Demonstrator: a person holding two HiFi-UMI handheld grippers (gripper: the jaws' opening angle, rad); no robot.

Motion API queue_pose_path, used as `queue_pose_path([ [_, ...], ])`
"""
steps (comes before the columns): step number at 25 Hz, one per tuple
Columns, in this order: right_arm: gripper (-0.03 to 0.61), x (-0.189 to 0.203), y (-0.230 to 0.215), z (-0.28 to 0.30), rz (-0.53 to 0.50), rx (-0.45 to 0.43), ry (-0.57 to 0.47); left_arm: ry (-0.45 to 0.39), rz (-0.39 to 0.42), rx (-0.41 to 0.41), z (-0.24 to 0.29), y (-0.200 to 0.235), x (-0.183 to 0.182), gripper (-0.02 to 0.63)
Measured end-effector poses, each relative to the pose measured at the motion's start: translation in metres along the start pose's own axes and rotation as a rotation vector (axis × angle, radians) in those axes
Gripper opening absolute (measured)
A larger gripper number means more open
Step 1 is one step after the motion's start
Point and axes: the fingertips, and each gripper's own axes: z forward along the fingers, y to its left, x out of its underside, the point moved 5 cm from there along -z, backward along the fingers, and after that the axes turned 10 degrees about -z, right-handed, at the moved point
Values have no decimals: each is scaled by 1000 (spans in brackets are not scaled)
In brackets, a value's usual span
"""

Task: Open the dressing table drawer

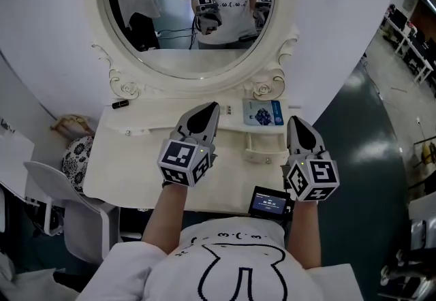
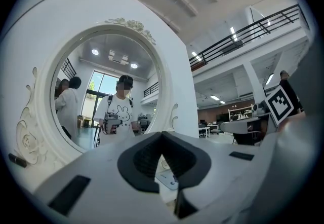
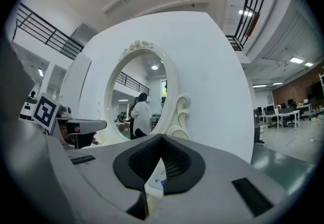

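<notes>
A white dressing table (image 1: 129, 163) with an oval mirror (image 1: 194, 13) stands before me. On its top, at the back right, is a low shelf with a small drawer (image 1: 264, 154) under it, pushed in. My left gripper (image 1: 208, 110) hovers over the middle of the tabletop, shut and empty, pointing at the mirror. The right gripper (image 1: 295, 122) hangs just right of the small drawer, also shut with nothing in it. In the left gripper view the left gripper (image 2: 162, 134) faces the mirror frame (image 2: 38, 132). In the right gripper view the tips of the right gripper (image 3: 162, 137) meet before the table's white back panel (image 3: 212, 96).
A blue-and-white packet (image 1: 263, 114) lies on the shelf above the drawer. A small black object (image 1: 120, 103) sits at the table's back left. A dark device with a lit screen (image 1: 268, 203) rests at the front edge. A white chair (image 1: 65, 208) and a patterned cushion (image 1: 75, 156) stand at the left.
</notes>
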Motion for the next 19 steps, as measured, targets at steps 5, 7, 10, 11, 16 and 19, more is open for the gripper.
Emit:
queue_pose_path([
  [5,26,0,0,0,-9,-1,8,1,-3,4,2,-1,1,12],
  [7,26,1,-1,0,-10,2,9,2,-3,7,3,-2,1,12],
  [10,26,1,-2,-2,-10,3,10,1,-1,11,4,-4,1,12],
  [11,26,1,-2,-2,-10,3,9,1,-1,12,5,-5,1,12],
  [16,26,1,-4,-2,-11,3,11,3,2,15,7,-6,1,12],
  [19,26,2,-4,-1,-13,2,12,4,1,15,7,-5,2,12],
])
